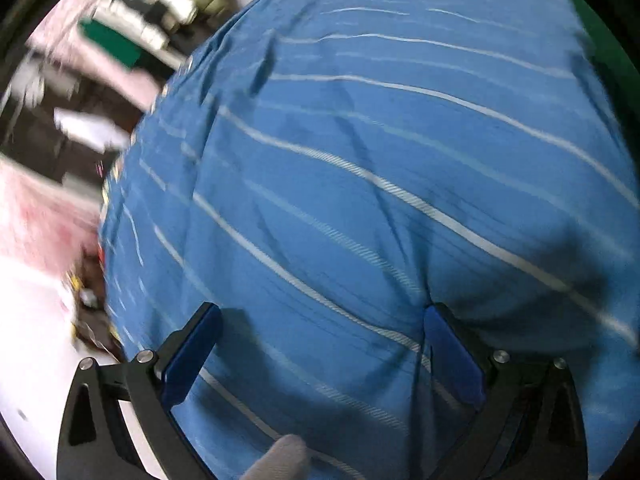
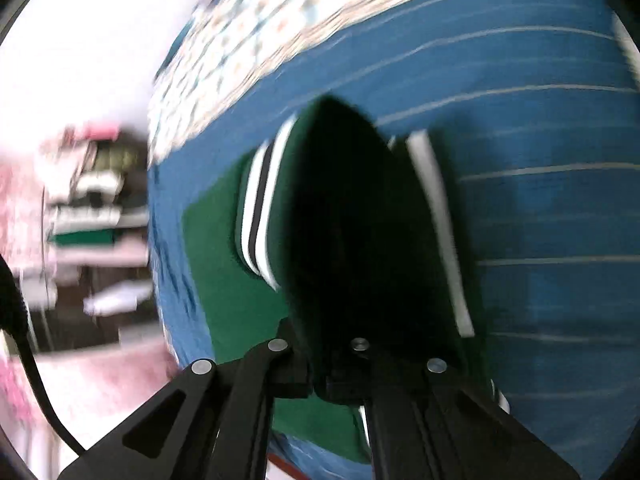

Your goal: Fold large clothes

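Note:
A green garment (image 2: 224, 248) with white and black striped trim lies on a blue striped bedsheet (image 2: 540, 208). My right gripper (image 2: 324, 376) is shut on a fold of the green garment, which rises dark and bunched in front of the camera and hides the fingertips. In the left wrist view my left gripper (image 1: 320, 320) is open, its blue pads (image 1: 192, 356) spread wide just above the blue striped sheet (image 1: 380, 140), holding nothing. A thin edge of green cloth (image 1: 612, 56) shows at the far right. Both views are motion-blurred.
A white-gloved fingertip (image 1: 280, 456) shows at the bottom of the left view. A shelf with folded clothes (image 1: 132, 36) stands beyond the bed's left edge, also in the right view (image 2: 96, 208). A patterned cloth (image 2: 248, 32) lies at the bed's far end. A pink cloth (image 1: 36, 220) is at left.

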{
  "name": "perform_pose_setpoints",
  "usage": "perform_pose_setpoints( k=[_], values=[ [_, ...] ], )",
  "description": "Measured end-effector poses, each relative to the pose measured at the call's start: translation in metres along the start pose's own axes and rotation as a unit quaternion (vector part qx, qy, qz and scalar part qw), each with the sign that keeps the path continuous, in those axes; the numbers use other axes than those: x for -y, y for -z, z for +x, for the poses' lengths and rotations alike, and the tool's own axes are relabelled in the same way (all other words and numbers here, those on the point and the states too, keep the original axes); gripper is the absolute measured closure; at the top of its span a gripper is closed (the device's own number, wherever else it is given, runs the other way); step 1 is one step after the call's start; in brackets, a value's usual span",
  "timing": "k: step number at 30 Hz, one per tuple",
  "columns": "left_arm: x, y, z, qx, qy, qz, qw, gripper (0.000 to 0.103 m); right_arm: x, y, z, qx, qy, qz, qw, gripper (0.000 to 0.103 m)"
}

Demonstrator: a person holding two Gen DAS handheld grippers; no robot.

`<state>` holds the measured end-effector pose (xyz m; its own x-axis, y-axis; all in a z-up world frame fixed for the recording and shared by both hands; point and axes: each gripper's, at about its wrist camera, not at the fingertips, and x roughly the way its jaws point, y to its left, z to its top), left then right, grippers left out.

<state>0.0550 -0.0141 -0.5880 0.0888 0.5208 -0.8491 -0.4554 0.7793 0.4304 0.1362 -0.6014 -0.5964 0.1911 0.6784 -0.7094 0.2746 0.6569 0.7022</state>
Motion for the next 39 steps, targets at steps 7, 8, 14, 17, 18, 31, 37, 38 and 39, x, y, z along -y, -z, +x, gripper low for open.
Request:
perform_pose_setpoints(
  k=[7, 8, 14, 17, 18, 31, 37, 38, 39],
  values=[
    [-0.025, -0.024, -0.012, -0.060, 0.026, -0.036, 0.9972, 0.000, 0.023, -0.002, 0.034, -0.085, 0.083, 0.010, 0.993, 0.068],
    [-0.032, -0.027, -0.020, -0.051, 0.027, -0.046, 0.9973, 0.000, 0.017, 0.004, 0.022, -0.078, 0.073, -0.002, 0.994, 0.063],
    [-0.052, -0.043, -0.093, 0.007, 0.032, -0.081, 0.9962, 0.000, 0.038, 0.054, 0.000, -0.106, 0.078, 0.010, 0.991, 0.033],
    [-0.041, -0.053, -0.117, 0.029, 0.050, -0.073, 0.9956, 0.000, 0.058, 0.067, 0.021, -0.140, 0.074, 0.029, 0.987, 0.033],
    [-0.034, -0.058, -0.127, 0.039, 0.057, -0.067, 0.9954, 0.000, 0.061, 0.067, 0.027, -0.131, 0.072, 0.031, 0.988, 0.043],
    [0.077, -0.081, -0.119, 0.053, 0.117, 0.098, 0.9868, 0.000, 0.041, 0.106, -0.030, -0.043, 0.102, 0.059, 0.992, 0.097],
    [0.067, -0.105, -0.127, 0.056, 0.136, 0.103, 0.9838, 0.000, 0.051, 0.098, 0.025, -0.106, 0.118, 0.081, 0.984, 0.084],
    [0.064, -0.111, -0.130, 0.062, 0.139, 0.098, 0.9834, 0.000, 0.040, 0.090, 0.016, -0.092, 0.110, 0.061, 0.988, 0.082],
    [0.063, -0.121, -0.134, 0.068, 0.143, 0.092, 0.9831, 0.000, 0.036, 0.087, 0.007, -0.075, 0.102, 0.047, 0.991, 0.072]
  ],
)
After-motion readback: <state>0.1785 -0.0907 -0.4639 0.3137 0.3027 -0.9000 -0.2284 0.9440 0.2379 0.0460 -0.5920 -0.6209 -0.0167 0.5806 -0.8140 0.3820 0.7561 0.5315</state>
